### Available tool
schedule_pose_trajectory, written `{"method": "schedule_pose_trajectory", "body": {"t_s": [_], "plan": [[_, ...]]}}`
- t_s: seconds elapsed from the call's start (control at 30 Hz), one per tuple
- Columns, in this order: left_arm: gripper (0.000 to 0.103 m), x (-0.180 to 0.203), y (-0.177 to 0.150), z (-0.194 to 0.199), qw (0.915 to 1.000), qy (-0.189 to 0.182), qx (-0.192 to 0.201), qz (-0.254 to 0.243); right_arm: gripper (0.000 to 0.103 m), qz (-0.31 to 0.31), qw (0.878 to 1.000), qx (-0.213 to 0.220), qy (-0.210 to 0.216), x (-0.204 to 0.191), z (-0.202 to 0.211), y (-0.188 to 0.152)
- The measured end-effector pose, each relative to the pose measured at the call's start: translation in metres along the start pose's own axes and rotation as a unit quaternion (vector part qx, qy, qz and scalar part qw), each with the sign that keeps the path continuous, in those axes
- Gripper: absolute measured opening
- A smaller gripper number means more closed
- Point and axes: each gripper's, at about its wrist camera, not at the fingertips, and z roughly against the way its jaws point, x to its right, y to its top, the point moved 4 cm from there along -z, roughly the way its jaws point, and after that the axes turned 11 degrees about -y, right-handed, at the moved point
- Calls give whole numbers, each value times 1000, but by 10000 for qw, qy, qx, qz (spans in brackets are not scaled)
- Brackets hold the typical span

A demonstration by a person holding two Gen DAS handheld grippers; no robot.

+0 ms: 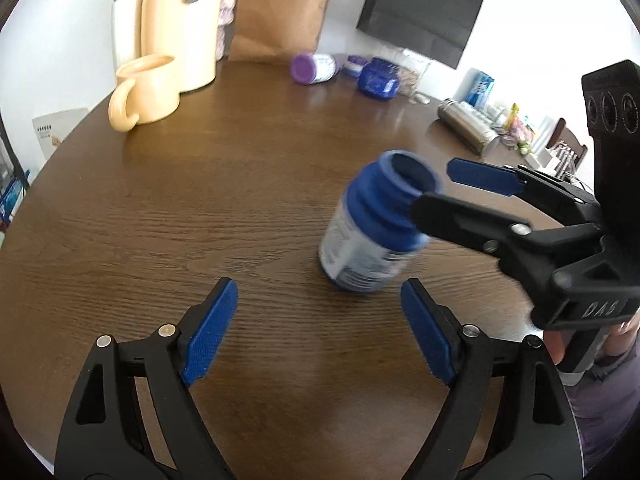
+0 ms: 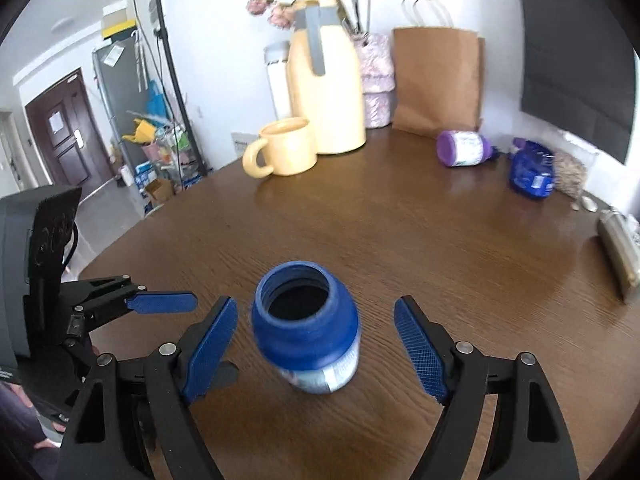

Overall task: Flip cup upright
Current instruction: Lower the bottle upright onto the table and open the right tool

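Observation:
The cup is a blue open-topped jar with a white label [image 1: 372,232], standing mouth up on the brown round table [image 1: 200,200], slightly tilted and blurred. In the right wrist view it [image 2: 306,328] stands between my right gripper's open fingers [image 2: 316,344], touching neither pad. My left gripper [image 1: 320,328] is open and empty just in front of the jar. The right gripper [image 1: 440,190] shows in the left wrist view, its jaws spread on either side of the jar's rim. The left gripper shows at the left of the right wrist view [image 2: 160,304].
A yellow mug [image 2: 282,148] and tall yellow thermos [image 2: 326,80] stand at the far side, with a paper bag [image 2: 438,80]. A purple-lidded jar [image 2: 464,148] lies on its side beside a blue jar [image 2: 532,176]. A steel bottle [image 2: 620,248] lies at the right edge.

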Motion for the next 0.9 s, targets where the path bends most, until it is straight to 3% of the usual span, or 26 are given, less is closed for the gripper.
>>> {"method": "schedule_pose_trajectory", "body": {"t_s": [0.07, 0.27, 0.47, 0.77, 0.9], "plan": [[83, 11, -2, 12, 9999, -8, 120, -87, 84, -100, 9999, 78, -98, 7, 20, -2], [90, 57, -5, 57, 9969, 23, 679, -406, 84, -452, 9917, 323, -1160, 34, 93, -22], [98, 102, -16, 109, 9868, 154, 1395, -806, 84, -873, 9785, 562, -1783, 47, 167, -45], [103, 134, -50, 162, 9782, 383, 1839, -886, 84, -1098, 9741, 738, -1835, 23, 224, -77], [103, 144, -68, 174, 9773, 499, 1752, -1086, 84, -1064, 9730, 701, -1924, 1, 246, -96]]}}
